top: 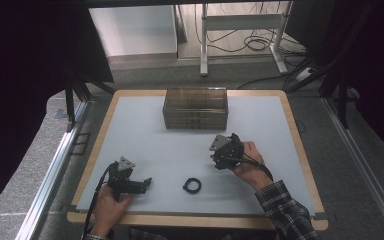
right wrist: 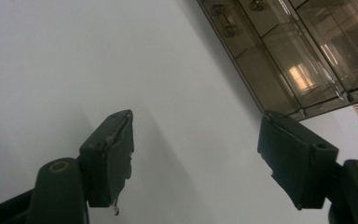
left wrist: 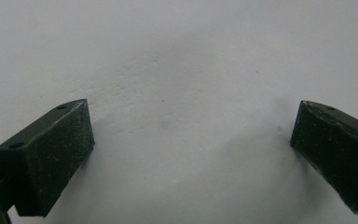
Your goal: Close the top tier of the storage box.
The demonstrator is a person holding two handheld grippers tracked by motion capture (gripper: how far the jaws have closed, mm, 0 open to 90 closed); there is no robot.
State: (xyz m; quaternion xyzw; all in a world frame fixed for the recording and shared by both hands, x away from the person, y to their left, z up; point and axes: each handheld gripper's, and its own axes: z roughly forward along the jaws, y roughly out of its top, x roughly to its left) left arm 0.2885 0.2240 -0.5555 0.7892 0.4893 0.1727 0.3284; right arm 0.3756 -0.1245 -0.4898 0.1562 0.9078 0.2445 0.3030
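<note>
From the high view, the left hand-held gripper (top: 145,183) lies low at the near left of the worktop (top: 145,130), its jaws pointing right toward a small black ring (top: 192,186) that lies flat on the pale surface, near the front edge and about midway between the two hands. The ring is apart from both grippers; nothing touches it. The right hand-held gripper (top: 224,152) sits farther in and to the right of the ring, held by a hand in a checked sleeve (top: 285,210), its grey plate facing up.

At the far middle of the worktop stands a clear brownish box with drawers (top: 195,108), well apart from the ring.

The left gripper view adds what the overhead cannot: the left hand-held gripper (left wrist: 191,154) has its jaws spread wide, with bare pale surface between them and nothing held. The ring is outside this picture.

The right gripper view shows the right hand-held gripper (right wrist: 196,158) with its jaws also standing well apart, empty, the pale worktop between them. Beyond the jaws, at upper right, the clear box (right wrist: 298,51) appears with its compartment walls and some small items inside, too blurred to name. The overhead view shows the box only as a tinted block, its contents not readable.
</note>
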